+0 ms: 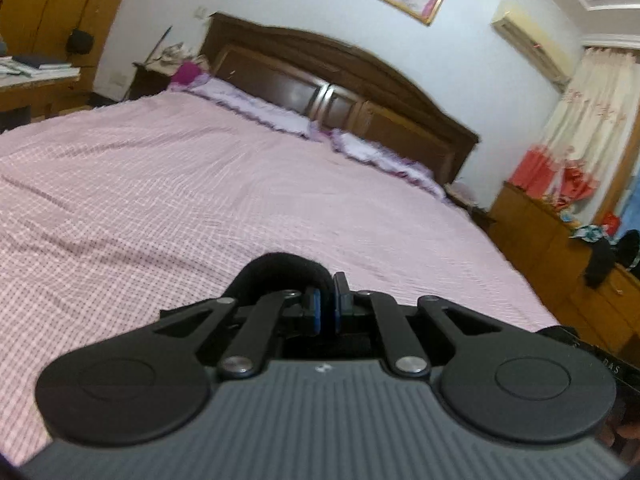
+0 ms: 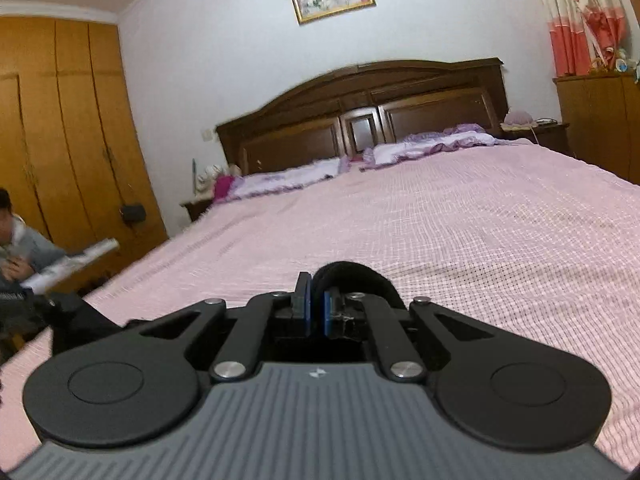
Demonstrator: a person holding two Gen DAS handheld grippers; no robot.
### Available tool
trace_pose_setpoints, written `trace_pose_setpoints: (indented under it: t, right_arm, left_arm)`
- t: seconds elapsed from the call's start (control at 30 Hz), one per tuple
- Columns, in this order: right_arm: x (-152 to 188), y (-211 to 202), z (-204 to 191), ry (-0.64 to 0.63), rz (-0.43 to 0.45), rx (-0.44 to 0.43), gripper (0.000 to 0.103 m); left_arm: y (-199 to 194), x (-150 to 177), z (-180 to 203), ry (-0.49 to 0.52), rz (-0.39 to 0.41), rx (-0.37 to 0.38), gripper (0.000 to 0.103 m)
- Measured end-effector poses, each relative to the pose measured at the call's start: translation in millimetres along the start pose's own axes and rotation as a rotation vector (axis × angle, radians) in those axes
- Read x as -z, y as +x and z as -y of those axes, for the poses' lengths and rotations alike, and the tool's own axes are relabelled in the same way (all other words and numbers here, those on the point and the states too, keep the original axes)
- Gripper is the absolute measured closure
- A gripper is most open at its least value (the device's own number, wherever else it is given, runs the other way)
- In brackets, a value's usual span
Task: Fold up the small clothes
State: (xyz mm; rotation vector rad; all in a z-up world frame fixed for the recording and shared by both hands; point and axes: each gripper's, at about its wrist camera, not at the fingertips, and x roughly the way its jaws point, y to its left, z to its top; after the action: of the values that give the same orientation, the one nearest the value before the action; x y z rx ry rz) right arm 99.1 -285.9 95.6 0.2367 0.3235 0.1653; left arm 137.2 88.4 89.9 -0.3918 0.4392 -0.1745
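We have both grippers pinched on the same black garment [image 1: 276, 270], lifted over the pink checked bedspread [image 1: 160, 184]. Left gripper [image 1: 327, 304]: blue pads almost together, a black fabric edge looping out to the left of the fingers. Right gripper [image 2: 317, 306]: same near-closed pinch, cloth arching off to the right. Most of the garment hangs below both cameras, so we can't tell its shape or how far the fold has got.

Our read: carrying an edge over. To do it well, we keep both pinches firm, hold the grippers level and evenly spaced so the edge stays taut, lower together onto the bedspread, release only once the cloth lies flat.
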Motion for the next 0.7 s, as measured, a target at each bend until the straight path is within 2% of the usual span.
trace_pose_setpoints:
  t: [0.2, 0.33, 0.5, 0.57, 0.67, 0.7]
  right_arm:
    - [18, 80, 20, 0.011, -0.082, 0.08, 0.098]
    - [39, 123, 33, 0.043, -0.13, 0.129, 0.097]
    - [70, 159, 47, 0.094, -0.251, 0.164, 0.095]
    - [72, 164, 53, 0.135, -0.252, 0.145, 0.094]
    - [70, 166, 59, 0.192, -0.247, 0.109, 0.088]
    - [67, 164, 61, 0.205, -0.242, 0.096, 0.085]
  left_arm:
    - [71, 20, -18, 0.011, -0.09, -0.103, 0.095]
    - [105, 41, -33, 0.018, -0.128, -0.154, 0.093]
    - [125, 52, -41, 0.021, -0.173, -0.178, 0.092]
    - [124, 50, -39, 0.038, -0.176, -0.168, 0.089]
    - [116, 46, -33, 0.056, -0.172, -0.153, 0.064]
    - [113, 44, -30, 0.063, -0.165, -0.155, 0.049]
